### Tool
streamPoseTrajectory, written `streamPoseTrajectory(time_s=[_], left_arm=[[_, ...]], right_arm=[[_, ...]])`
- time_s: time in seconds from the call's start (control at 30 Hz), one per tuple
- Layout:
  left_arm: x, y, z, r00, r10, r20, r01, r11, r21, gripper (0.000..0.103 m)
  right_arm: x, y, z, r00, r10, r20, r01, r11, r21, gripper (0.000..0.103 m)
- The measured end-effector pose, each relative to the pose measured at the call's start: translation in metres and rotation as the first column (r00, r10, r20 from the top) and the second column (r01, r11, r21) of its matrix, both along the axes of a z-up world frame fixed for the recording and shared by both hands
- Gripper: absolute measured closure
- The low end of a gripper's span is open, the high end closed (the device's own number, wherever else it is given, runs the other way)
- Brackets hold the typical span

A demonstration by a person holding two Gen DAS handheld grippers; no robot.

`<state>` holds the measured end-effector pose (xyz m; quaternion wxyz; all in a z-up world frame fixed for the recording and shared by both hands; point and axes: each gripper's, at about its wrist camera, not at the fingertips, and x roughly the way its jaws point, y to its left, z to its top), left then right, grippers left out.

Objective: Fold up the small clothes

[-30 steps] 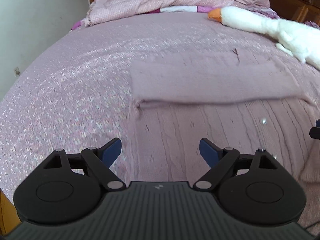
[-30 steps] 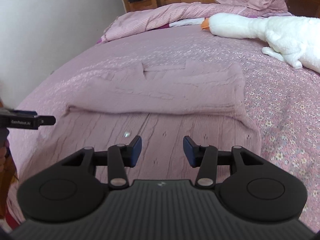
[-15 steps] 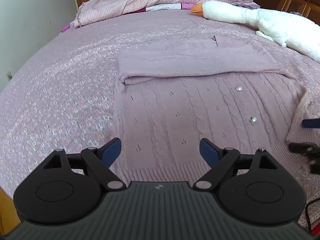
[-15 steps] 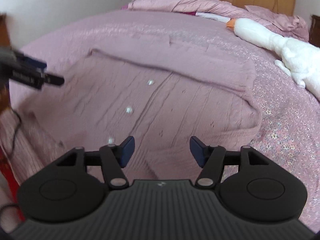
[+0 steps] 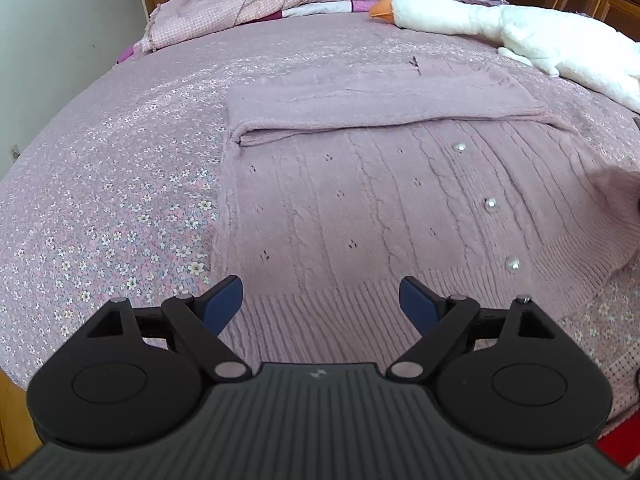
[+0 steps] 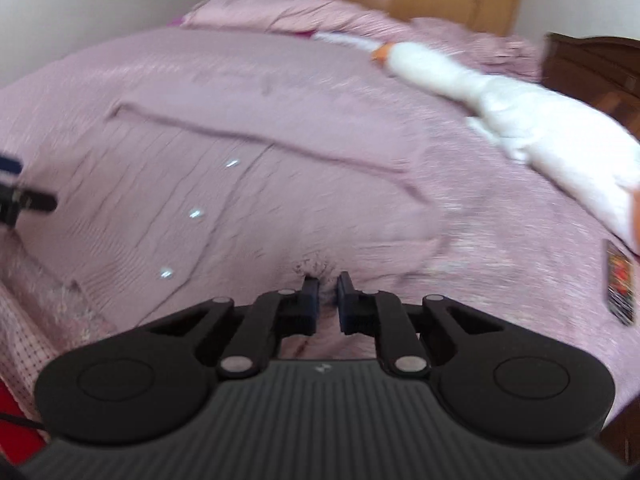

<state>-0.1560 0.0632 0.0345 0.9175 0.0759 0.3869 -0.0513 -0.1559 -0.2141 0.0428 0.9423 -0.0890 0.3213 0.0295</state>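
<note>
A mauve knit cardigan (image 5: 380,184) with pearl buttons lies flat on the bed, its sleeves folded across the top. It also shows in the right wrist view (image 6: 248,184). My left gripper (image 5: 321,300) is open and empty, just above the cardigan's ribbed hem at its lower left corner. My right gripper (image 6: 327,292) is shut on the cardigan's lower right corner, where the knit bunches between the fingers. In the left wrist view that corner (image 5: 616,184) is lifted at the right edge.
The bed has a pink floral sheet (image 5: 104,216). A white plush goose (image 5: 520,36) lies at the far right, and a rumpled pink quilt (image 5: 256,0) at the head. A dark wooden headboard (image 6: 592,64) stands beyond. A small patterned item (image 6: 619,280) lies at the right.
My right gripper has closed on the cardigan's lower right corner and the view has swung right with blur. My left gripper has drawn back toward the hem and stays open.
</note>
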Motion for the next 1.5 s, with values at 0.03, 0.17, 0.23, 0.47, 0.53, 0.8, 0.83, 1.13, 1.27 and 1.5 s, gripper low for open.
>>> streamPoseTrajectory(time_s=[0.03, 0.17, 0.23, 0.47, 0.53, 0.8, 0.83, 1.13, 1.27, 1.5], left_arm=[[-0.001, 0.000, -0.001, 1.000, -0.003, -0.003, 0.003, 1.000, 0.002, 0.013], [-0.006, -0.003, -0.006, 1.000, -0.016, -0.021, 0.016, 1.000, 0.013, 0.013], [-0.008, -0.004, -0.008, 0.999, -0.020, -0.027, 0.021, 0.999, 0.024, 0.013], [-0.011, -0.006, -0.007, 0.999, -0.031, -0.029, 0.032, 0.999, 0.028, 0.013], [-0.012, -0.008, -0.006, 0.999, -0.035, -0.024, 0.035, 0.999, 0.030, 0.013], [-0.009, -0.011, -0.009, 0.999, -0.046, -0.026, 0.047, 0.998, 0.029, 0.013], [-0.009, -0.010, -0.010, 0.999, -0.044, -0.029, 0.045, 0.998, 0.032, 0.013], [-0.009, -0.009, -0.011, 0.985, -0.152, -0.085, 0.160, 0.983, 0.096, 0.013], [-0.017, -0.018, -0.011, 0.961, -0.255, -0.110, 0.270, 0.950, 0.156, 0.005], [-0.021, -0.050, -0.042, 0.927, -0.349, -0.136, 0.374, 0.845, 0.382, 0.005]], right_arm=[[-0.005, -0.007, 0.001, 1.000, -0.017, -0.005, 0.017, 1.000, 0.015, 0.090], [-0.017, -0.031, -0.005, 0.994, -0.095, -0.054, 0.098, 0.995, 0.037, 0.090], [-0.017, -0.040, -0.010, 0.987, -0.131, -0.091, 0.138, 0.988, 0.068, 0.088], [-0.033, -0.047, -0.010, 0.978, -0.175, -0.110, 0.184, 0.980, 0.078, 0.087], [-0.036, -0.043, -0.002, 0.987, -0.142, -0.077, 0.147, 0.987, 0.067, 0.087], [-0.006, -0.019, 0.008, 0.997, 0.073, 0.035, -0.077, 0.989, 0.125, 0.068], [0.004, -0.020, 0.004, 0.997, 0.076, 0.013, -0.077, 0.986, 0.148, 0.068], [0.016, -0.052, -0.018, 0.995, -0.031, -0.098, 0.046, 0.986, 0.158, 0.068], [-0.004, -0.035, -0.004, 0.989, 0.120, -0.083, -0.116, 0.992, 0.058, 0.047], [-0.019, 0.010, -0.009, 0.912, 0.373, -0.170, -0.395, 0.911, -0.116, 0.041]])
